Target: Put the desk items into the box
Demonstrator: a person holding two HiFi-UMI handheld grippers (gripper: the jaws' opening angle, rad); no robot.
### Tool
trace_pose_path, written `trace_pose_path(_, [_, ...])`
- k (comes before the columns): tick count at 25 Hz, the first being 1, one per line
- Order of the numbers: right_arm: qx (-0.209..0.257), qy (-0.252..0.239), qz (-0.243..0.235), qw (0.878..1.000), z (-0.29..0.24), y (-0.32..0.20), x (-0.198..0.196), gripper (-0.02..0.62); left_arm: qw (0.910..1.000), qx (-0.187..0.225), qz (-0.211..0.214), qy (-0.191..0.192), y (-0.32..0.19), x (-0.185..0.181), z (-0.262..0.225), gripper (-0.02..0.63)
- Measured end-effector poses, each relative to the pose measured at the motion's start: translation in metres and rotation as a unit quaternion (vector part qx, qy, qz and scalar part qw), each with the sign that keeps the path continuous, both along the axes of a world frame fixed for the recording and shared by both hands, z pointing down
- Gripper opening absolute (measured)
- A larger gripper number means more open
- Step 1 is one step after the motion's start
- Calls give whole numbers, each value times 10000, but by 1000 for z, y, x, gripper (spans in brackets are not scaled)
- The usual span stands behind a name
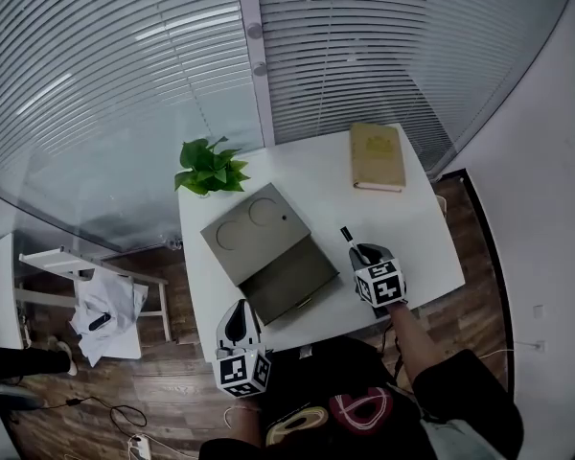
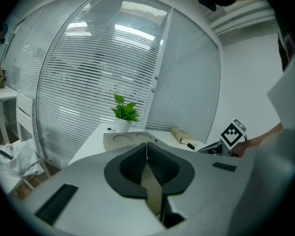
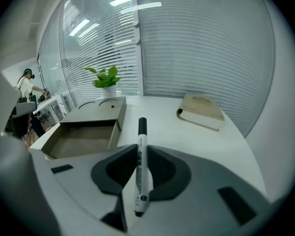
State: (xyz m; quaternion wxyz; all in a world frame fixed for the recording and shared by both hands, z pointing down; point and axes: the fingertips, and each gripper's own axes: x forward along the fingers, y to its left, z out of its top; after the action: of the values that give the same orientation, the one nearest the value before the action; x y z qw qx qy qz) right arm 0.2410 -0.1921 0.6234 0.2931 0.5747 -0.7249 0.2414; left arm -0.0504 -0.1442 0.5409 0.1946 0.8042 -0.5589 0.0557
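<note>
Right gripper view: R gripper (image 3: pixel 139 149) jaws clamp marker (image 3: pixel 139 173); L gripper (image 2: pixel 147 145) jaws closed

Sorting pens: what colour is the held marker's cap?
Black, on the white plastic marker; right gripper view.

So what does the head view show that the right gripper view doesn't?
Head view only: the left gripper and the brown wooden floor. Right gripper view only: a distant person at far left. Both: the white black-capped marker clamped in the right gripper, the tan book, the green potted plant and the open brown cardboard box.
</note>
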Motion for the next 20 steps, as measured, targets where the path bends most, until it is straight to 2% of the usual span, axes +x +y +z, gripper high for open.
trace_pose_path(5, [154, -16, -545, 9984, -15, -1, -31, 72, 10000, 1, -50, 15, 2, -6, -1, 20])
trace_pose_path(10, [176, 47, -1312, 9912, -22, 3, -73, 72, 9999, 58, -109, 11, 5, -11, -4, 20])
trace_pose_path(20, [110, 265, -2860, 9578, -23, 21, -156, 72, 9994, 63, -334, 26, 17, -26, -7, 20])
